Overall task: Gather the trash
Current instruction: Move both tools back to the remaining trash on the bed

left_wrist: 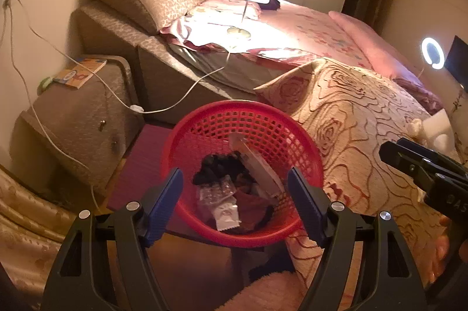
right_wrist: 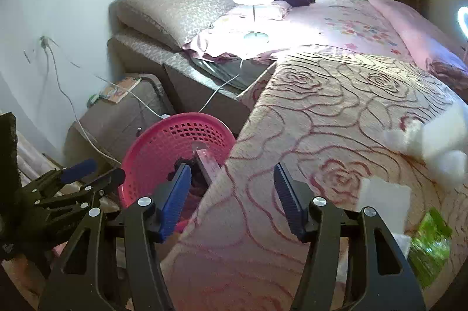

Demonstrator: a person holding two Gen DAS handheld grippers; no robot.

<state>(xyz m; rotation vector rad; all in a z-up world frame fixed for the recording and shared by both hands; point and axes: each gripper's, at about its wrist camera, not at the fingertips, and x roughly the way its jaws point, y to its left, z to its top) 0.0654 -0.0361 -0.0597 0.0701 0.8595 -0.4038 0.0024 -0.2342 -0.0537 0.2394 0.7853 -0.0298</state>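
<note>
The left tongs (left_wrist: 235, 205) are hanging apart over the red basket (left_wrist: 187, 132), nothing between the blue pads, and the right tongs (right_wrist: 232, 197) are likewise standing apart and empty above the edge of the bed. Both pairs are looking like they are spread because a piece has just been let go or because they are readying for the next pick; which of the two, the views are not telling.

The basket is sitting on the floor tight against the bed's side, between it and the nightstand (left_wrist: 87, 112), likely placed there so that trash can be dropped in straight off the rose-patterned blanket (right_wrist: 336, 118). It is already holding wrappers (left_wrist: 225, 211), something dark and a long clear strip leaning on its wall.

More trash is waiting on the blanket to the right: white tissue wads (right_wrist: 433, 147), a white paper piece (right_wrist: 383, 200) and a green packet (right_wrist: 430, 246).

The blanket's hanging edge is overlapping the basket's rim on the right tongs' side, so drops from there are needing to clear it. A lamp cord (left_wrist: 163, 108) is trailing just behind the basket. Open room is lying to the right, across the blanket.
</note>
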